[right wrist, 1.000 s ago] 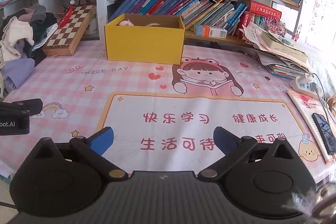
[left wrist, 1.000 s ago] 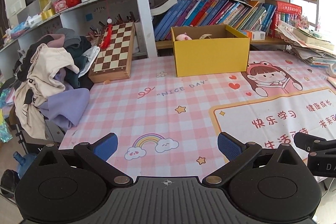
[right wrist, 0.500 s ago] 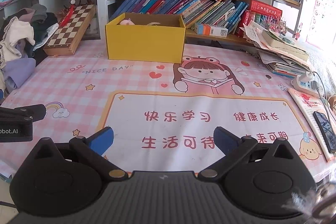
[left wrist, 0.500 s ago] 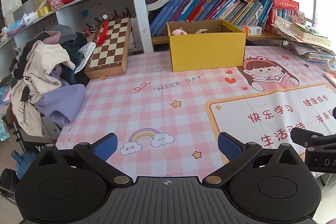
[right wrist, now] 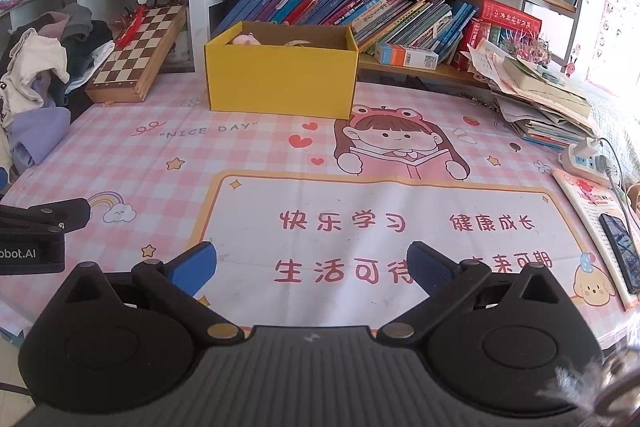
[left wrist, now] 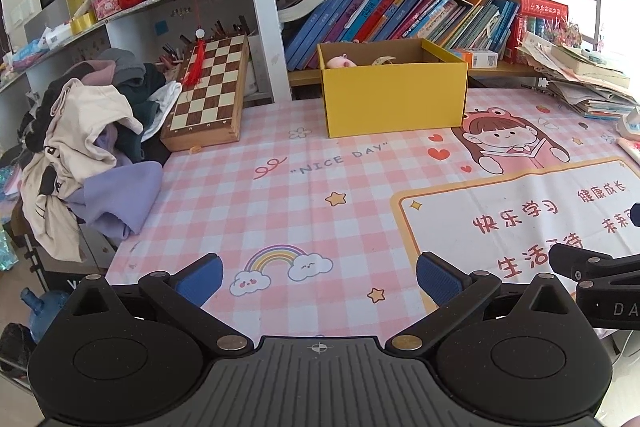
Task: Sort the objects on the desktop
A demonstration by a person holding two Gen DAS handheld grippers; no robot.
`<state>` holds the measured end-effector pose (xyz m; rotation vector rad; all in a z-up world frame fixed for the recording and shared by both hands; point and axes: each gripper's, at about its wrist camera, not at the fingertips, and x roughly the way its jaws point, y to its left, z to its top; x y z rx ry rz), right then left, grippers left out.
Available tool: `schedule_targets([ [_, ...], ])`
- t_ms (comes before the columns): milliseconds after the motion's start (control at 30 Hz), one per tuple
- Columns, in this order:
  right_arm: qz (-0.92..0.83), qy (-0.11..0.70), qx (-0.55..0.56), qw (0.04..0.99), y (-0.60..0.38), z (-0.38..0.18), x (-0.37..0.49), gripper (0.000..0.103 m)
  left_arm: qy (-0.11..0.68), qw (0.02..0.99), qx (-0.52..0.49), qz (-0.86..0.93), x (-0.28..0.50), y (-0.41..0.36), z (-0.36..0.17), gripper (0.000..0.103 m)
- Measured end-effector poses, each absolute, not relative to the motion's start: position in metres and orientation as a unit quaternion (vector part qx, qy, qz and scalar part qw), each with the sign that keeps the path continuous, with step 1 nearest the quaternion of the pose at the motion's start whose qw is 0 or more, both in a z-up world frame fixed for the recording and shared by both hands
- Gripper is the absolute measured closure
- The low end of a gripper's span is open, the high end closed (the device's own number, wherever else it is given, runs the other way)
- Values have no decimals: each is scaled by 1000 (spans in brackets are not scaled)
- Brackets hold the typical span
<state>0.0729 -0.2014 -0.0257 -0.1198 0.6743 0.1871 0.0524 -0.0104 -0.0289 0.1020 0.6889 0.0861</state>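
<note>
A yellow cardboard box (left wrist: 394, 101) (right wrist: 282, 83) stands at the back of the pink checked mat, with a pink toy (left wrist: 340, 61) (right wrist: 245, 39) and a pale curved item showing inside it. My left gripper (left wrist: 319, 277) hovers open near the mat's front edge, over the rainbow print, nothing between its blue pads. My right gripper (right wrist: 311, 267) is open too, above the white panel with red characters, and holds nothing. Each gripper's body shows at the other view's side edge.
A wooden chessboard (left wrist: 208, 95) leans at the back left beside a heap of clothes (left wrist: 84, 147). Books fill the shelf (right wrist: 380, 11) behind the box. Stacked papers (right wrist: 544, 99), a power strip (right wrist: 584, 157), a booklet and a phone (right wrist: 622, 251) lie at the right.
The left view has lifted and drawn back a little, so the box sits slightly farther up. The right gripper has barely shifted. Both stay open.
</note>
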Motion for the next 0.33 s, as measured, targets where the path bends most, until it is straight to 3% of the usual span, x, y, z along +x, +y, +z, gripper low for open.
schedule_targets([
  [333, 92, 336, -64, 935, -199, -28, 75, 0, 340, 939, 38, 34, 53, -10, -30, 0],
])
